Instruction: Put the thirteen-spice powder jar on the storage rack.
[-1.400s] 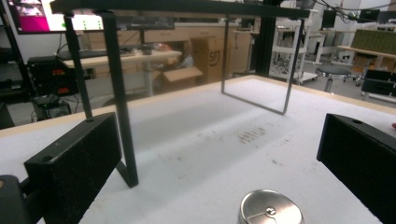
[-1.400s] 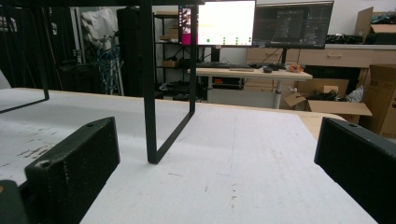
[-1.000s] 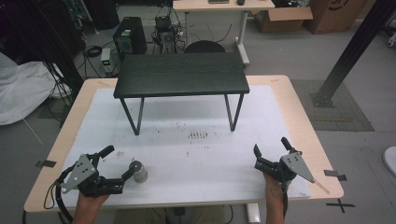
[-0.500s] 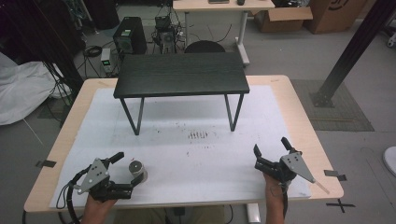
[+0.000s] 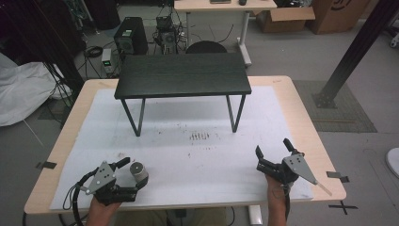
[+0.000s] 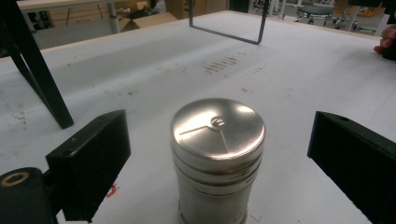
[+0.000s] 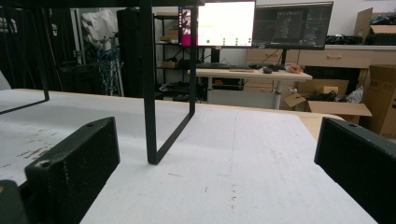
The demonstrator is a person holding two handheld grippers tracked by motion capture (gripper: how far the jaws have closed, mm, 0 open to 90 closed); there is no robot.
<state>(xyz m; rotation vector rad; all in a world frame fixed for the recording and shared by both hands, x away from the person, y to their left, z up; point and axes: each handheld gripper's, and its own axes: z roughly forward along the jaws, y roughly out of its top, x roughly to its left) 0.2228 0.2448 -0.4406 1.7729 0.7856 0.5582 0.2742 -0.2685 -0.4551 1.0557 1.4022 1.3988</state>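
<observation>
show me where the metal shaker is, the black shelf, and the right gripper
shaker (image 6: 217,128), left gripper view, on its round steel lid
shelf (image 5: 182,74), high view, middle of its dark top
right gripper (image 5: 273,151), high view, midway between its two open jaw tips

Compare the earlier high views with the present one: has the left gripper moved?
Yes. The left gripper has moved rightward along the table's near edge, and its open jaws now flank the metal canister, which stands where it did.
</observation>
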